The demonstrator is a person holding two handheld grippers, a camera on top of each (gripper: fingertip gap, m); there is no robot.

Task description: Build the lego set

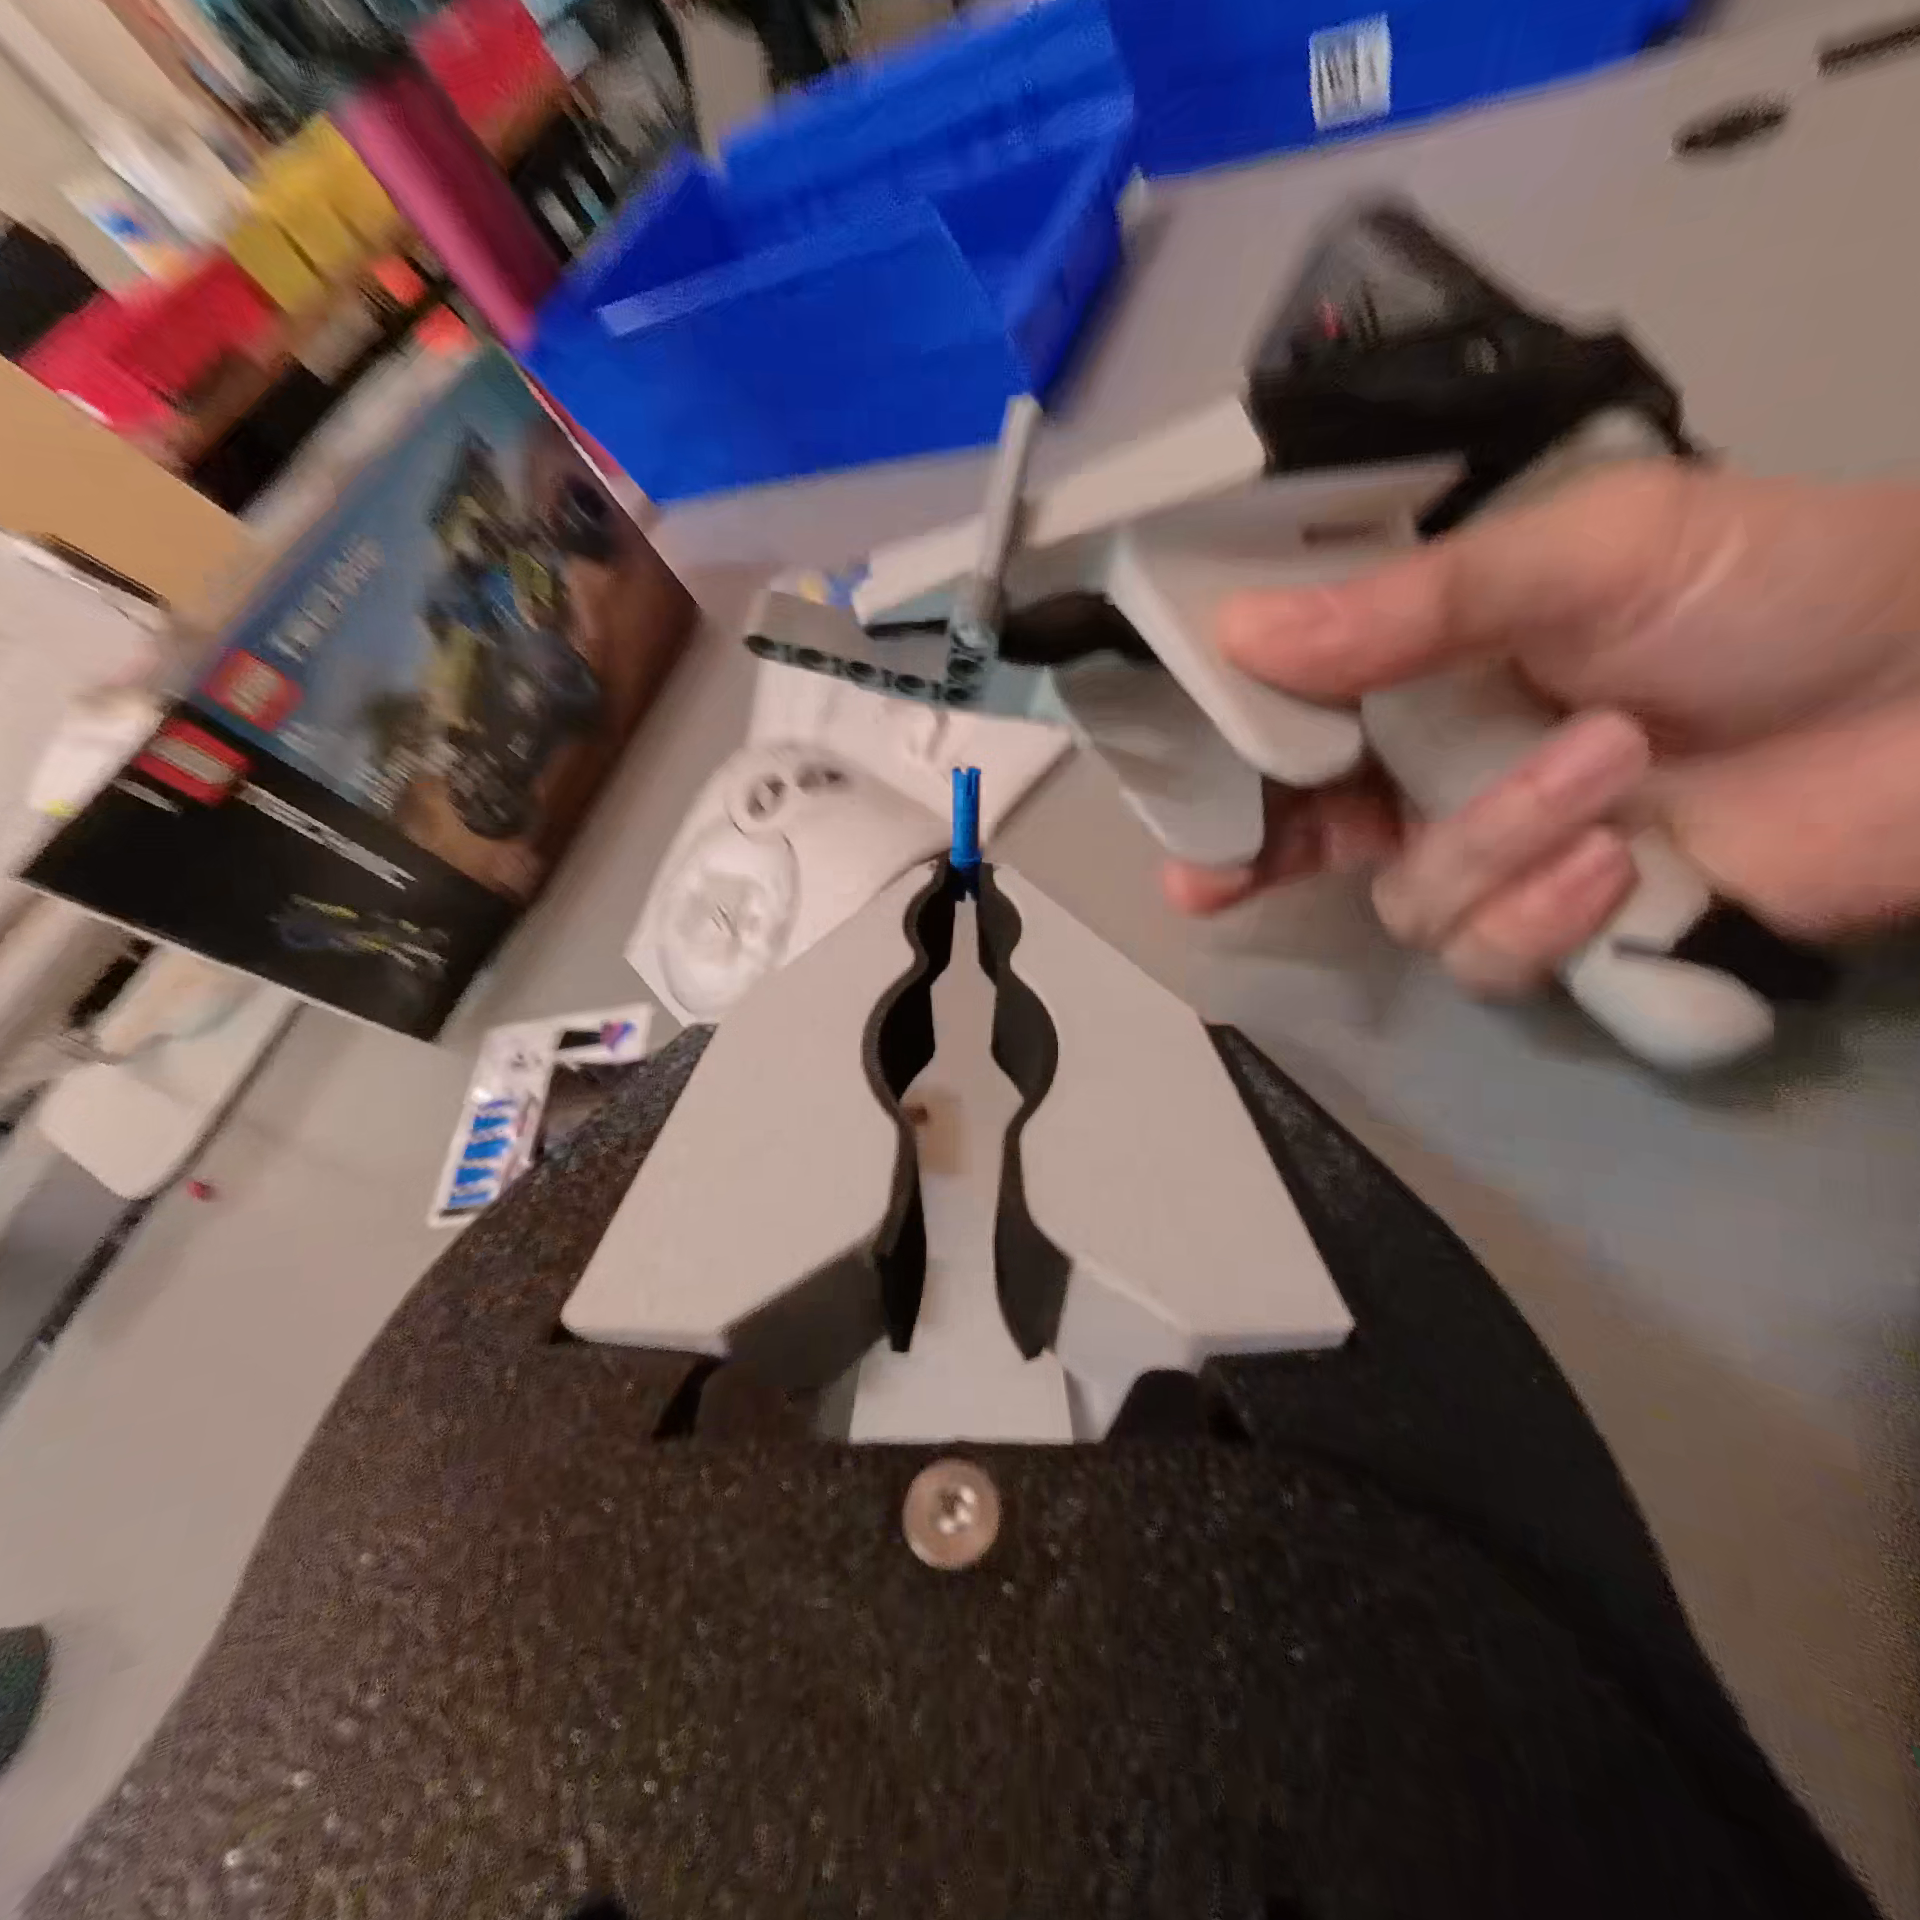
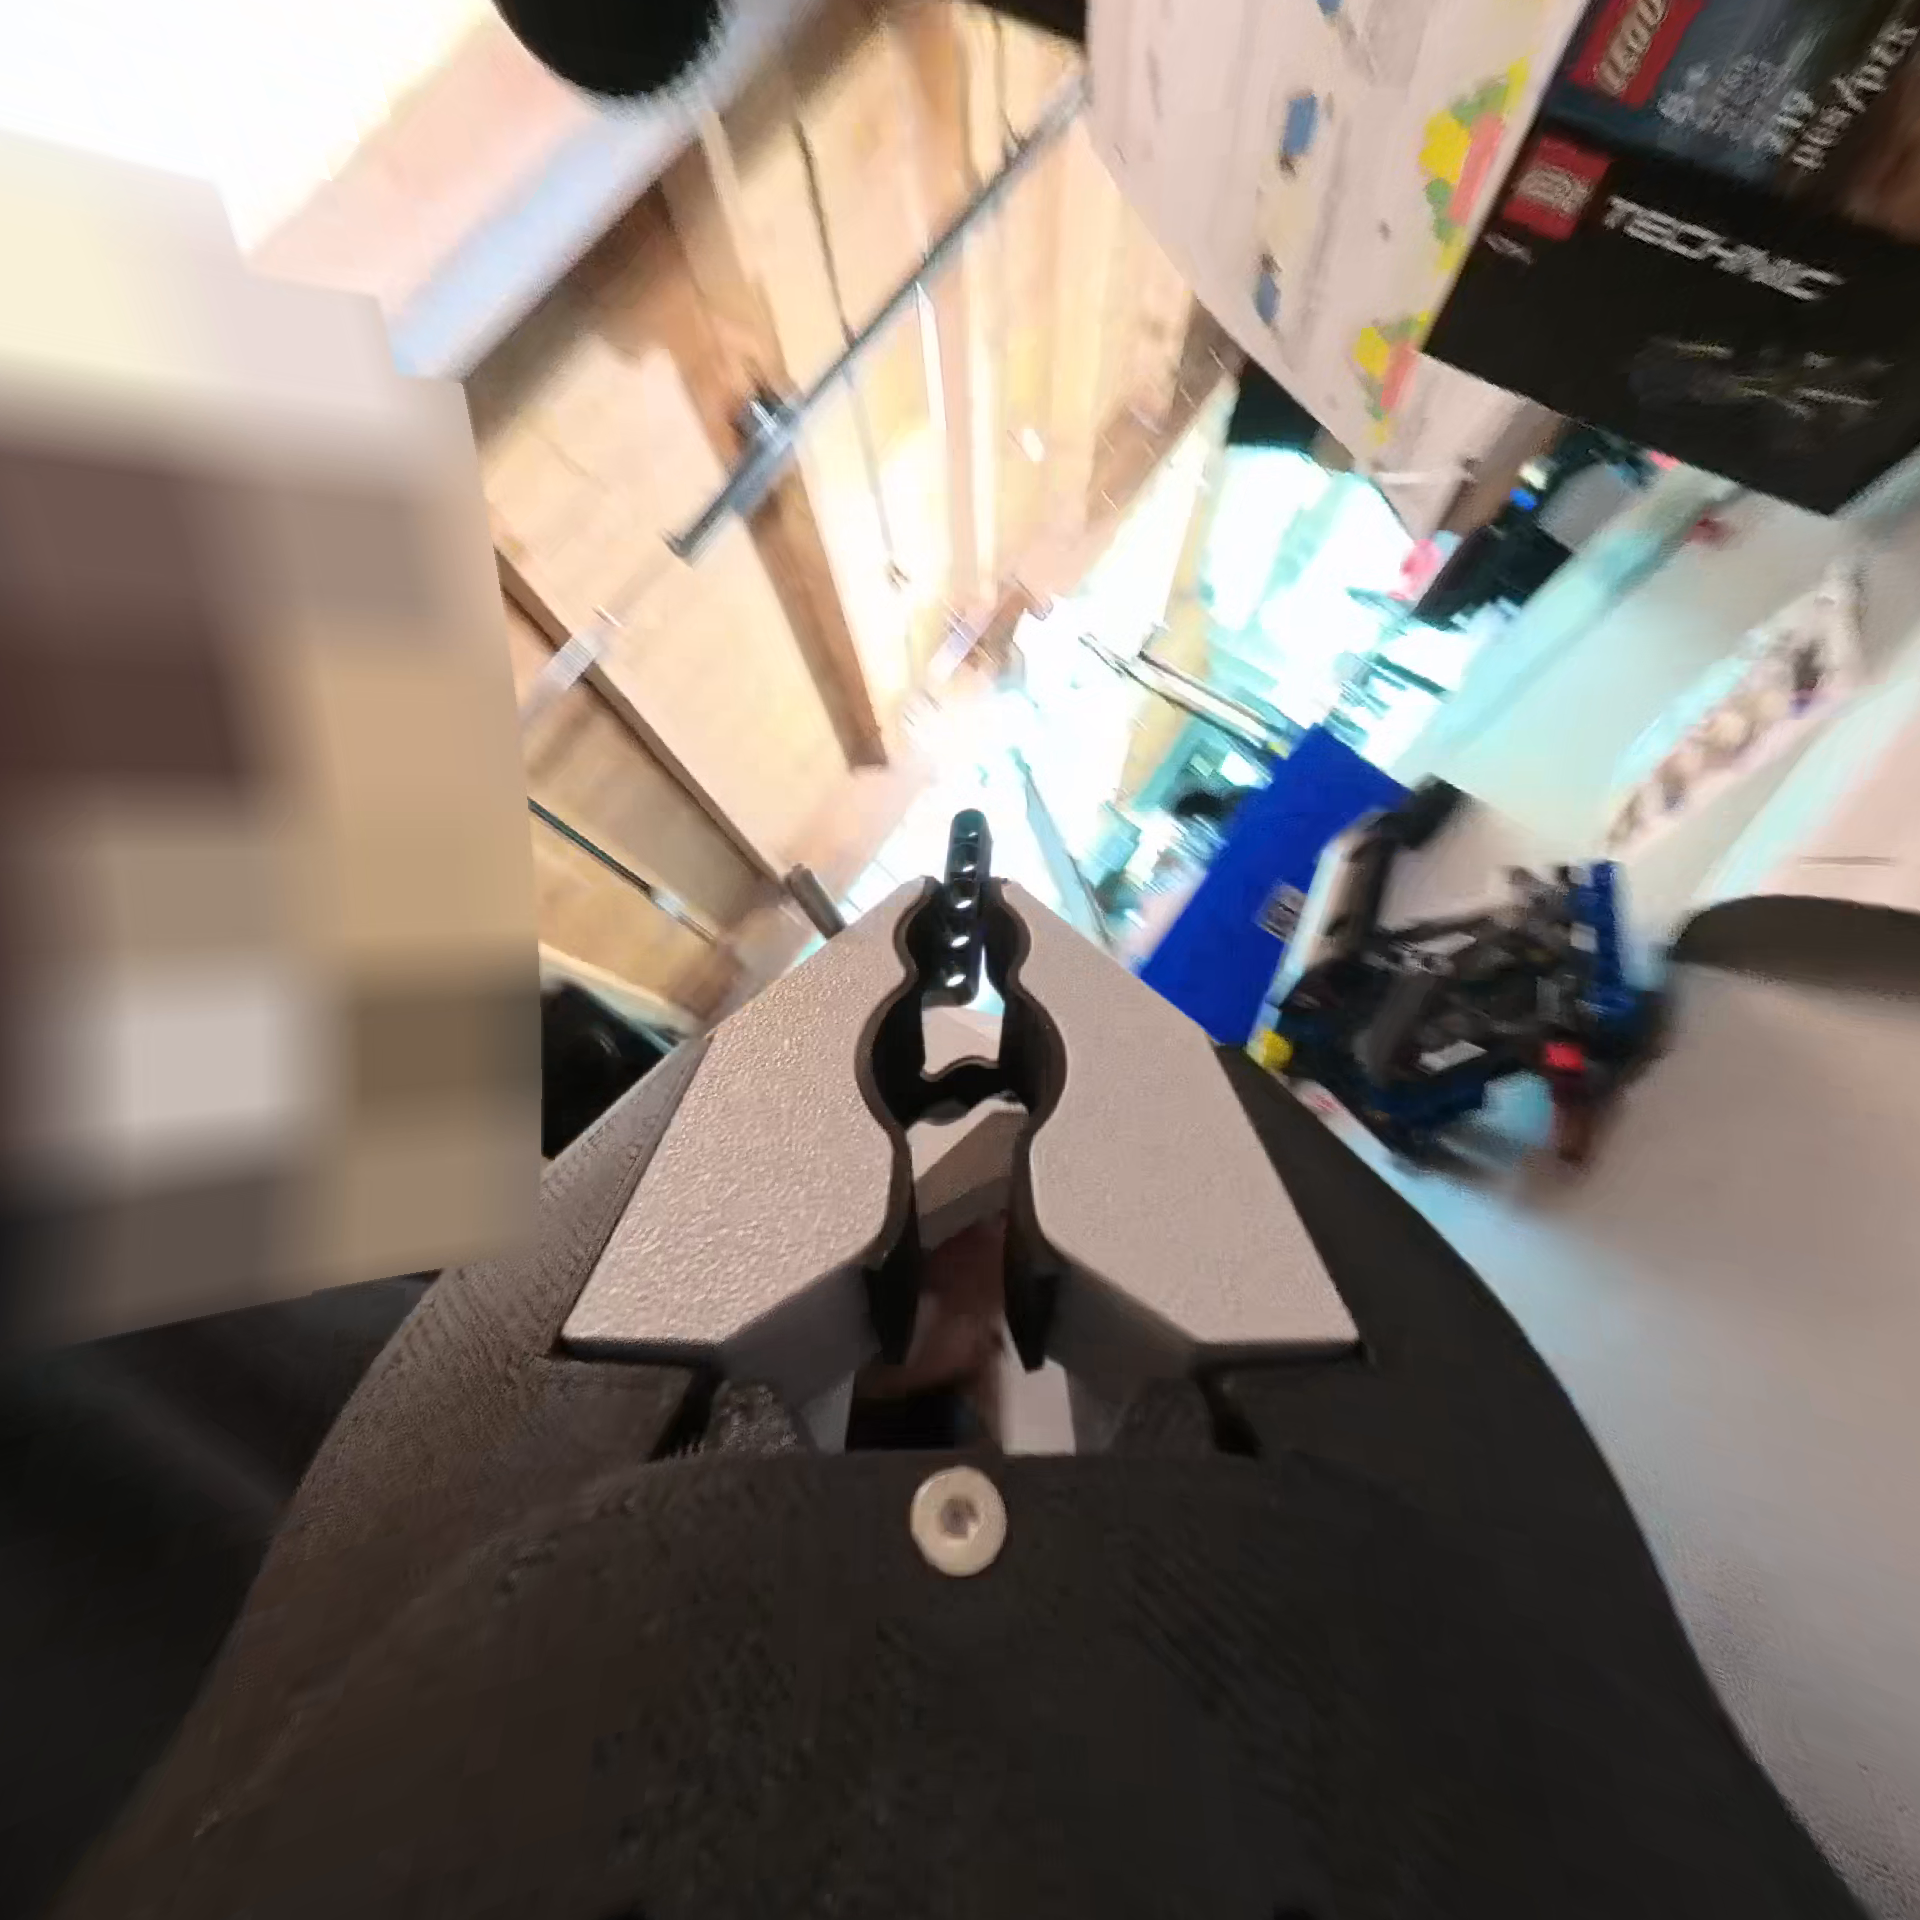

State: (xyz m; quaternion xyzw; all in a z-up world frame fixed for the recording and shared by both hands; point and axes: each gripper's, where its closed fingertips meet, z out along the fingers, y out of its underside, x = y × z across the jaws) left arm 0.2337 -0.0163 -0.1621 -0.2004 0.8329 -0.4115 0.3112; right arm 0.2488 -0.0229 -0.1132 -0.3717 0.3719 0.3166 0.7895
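Two grippers are each loaded for one joint. At the far left of the left wrist view stands the lego box (image 1: 416, 665), with a sticker sheet (image 1: 520, 1101) flat on the table (image 1: 312, 1351) nearer the camera. In the middle, the left gripper (image 1: 966, 883) is closed on a blue pin (image 1: 965, 821), pinched at its lower end, its long axis pointing straight out beyond the fingertips. Up and to the right of that pin, near but apart, the right gripper (image 1: 982, 613) — held in the person's hand (image 1: 1621, 707) — is clamped on a grey beam (image 1: 862, 649) that runs roughly crosswise to the pin, its row of holes facing the camera. The right wrist view shows the same beam (image 2: 961, 914) between closed fingers, end-on and dark.

By my reading, the pin must travel forward and slightly right into a hole — the pin's axis needs turning to match the hole's bore first.
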